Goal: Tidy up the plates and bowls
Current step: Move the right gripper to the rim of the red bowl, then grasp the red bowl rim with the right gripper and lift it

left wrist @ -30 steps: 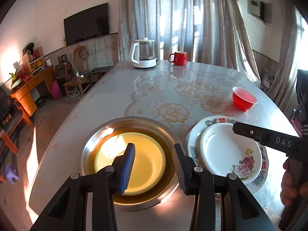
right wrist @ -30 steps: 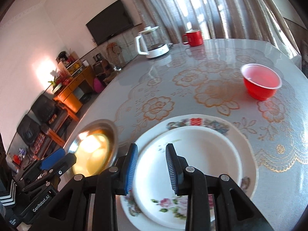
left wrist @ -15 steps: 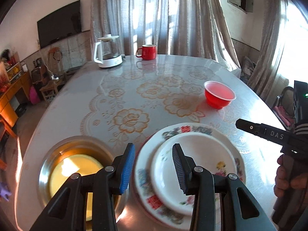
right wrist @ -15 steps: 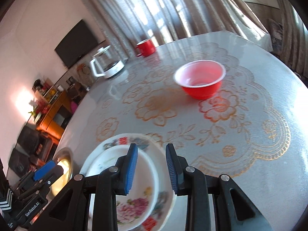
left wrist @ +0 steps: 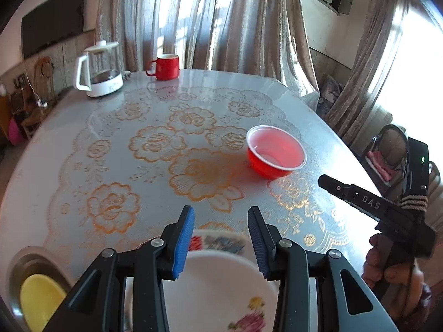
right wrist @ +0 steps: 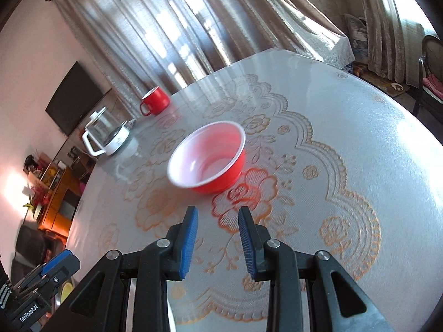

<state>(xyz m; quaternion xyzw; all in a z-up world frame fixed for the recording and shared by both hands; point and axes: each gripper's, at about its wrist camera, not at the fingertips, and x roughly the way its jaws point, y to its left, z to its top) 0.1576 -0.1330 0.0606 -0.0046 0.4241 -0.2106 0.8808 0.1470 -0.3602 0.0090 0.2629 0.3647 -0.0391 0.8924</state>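
A red bowl (left wrist: 274, 155) with a pale inside stands upright on the flowered tablecloth; in the right wrist view the red bowl (right wrist: 210, 157) is just ahead of my right gripper (right wrist: 218, 213), which is open and holds nothing. My left gripper (left wrist: 220, 215) is open too and hovers over the far edge of a white flowered plate (left wrist: 218, 285) that lies on a larger patterned plate (left wrist: 218, 242). At the lower left a steel basin (left wrist: 16, 265) holds a yellow plate (left wrist: 38, 298).
A glass kettle (left wrist: 99, 74) and a red mug (left wrist: 164, 66) stand at the table's far side. A hand (left wrist: 393, 271) holds the right gripper at the table's right edge. Chairs and curtains are beyond that edge.
Both grippers have swung rightward, away from the steel basin and across the stacked plates. The red bowl now sits closer and more central in both views. Jaw gaps look unchanged.
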